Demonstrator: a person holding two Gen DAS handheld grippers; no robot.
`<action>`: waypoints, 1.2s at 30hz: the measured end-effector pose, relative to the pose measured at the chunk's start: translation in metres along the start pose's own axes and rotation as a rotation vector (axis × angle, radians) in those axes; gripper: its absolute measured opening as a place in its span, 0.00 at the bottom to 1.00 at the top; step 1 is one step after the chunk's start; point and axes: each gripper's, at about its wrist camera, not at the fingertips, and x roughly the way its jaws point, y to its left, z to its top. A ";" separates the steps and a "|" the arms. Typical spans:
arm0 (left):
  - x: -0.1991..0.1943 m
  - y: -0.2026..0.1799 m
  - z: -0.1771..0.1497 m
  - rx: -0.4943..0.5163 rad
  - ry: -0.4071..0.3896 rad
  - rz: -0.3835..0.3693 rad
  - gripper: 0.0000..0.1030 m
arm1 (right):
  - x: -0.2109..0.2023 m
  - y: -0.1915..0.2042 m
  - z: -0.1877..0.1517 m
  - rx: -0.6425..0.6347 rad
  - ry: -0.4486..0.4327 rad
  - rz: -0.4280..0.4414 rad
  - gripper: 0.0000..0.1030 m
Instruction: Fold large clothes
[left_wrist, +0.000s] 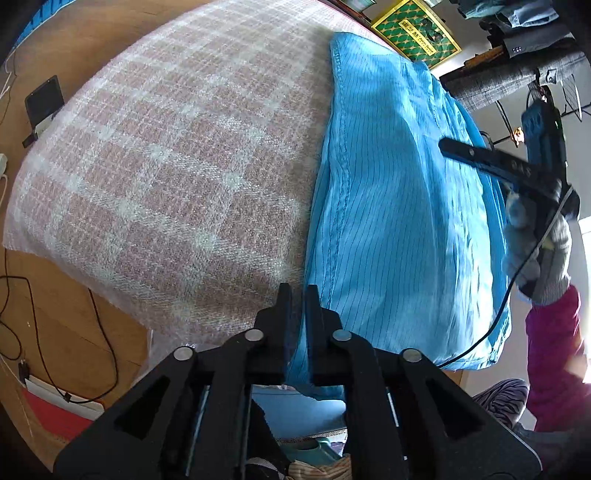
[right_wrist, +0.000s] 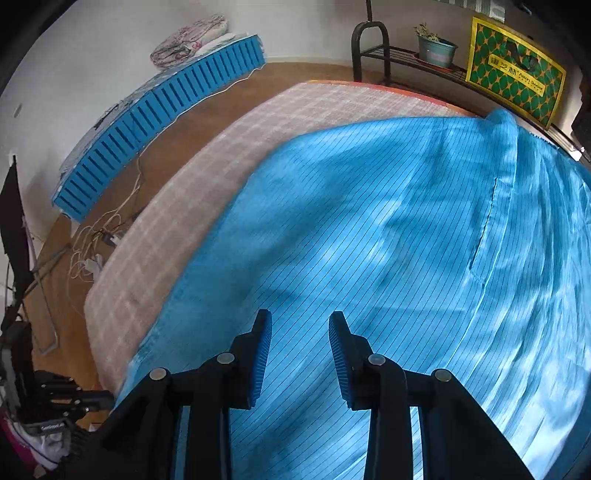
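Left gripper (left_wrist: 298, 295) at the near edge of blue striped garment (left_wrist: 399, 229), jaws narrowly parted with the fabric edge between them; grip or release: cannot tell. Right gripper (right_wrist: 300, 332) parted, empty, above the cloth. Garment lying folded on plaid blanket (left_wrist: 166, 166). Likely between folds; next: regrasp the edge, fold across.

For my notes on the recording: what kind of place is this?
Probably a lived-in home room: a pink-and-white checked blanket as the work surface, hanging clothes, and a black metal rack with a potted plant.
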 end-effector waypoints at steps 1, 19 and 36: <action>0.002 0.001 0.002 -0.013 0.001 -0.023 0.29 | 0.000 0.003 -0.011 -0.002 0.023 0.021 0.33; 0.005 -0.048 0.011 0.083 -0.036 -0.067 0.00 | 0.014 0.039 -0.028 0.106 0.108 0.179 0.55; 0.000 -0.081 0.005 0.171 -0.083 -0.018 0.00 | 0.087 0.115 0.008 0.070 0.303 0.026 0.02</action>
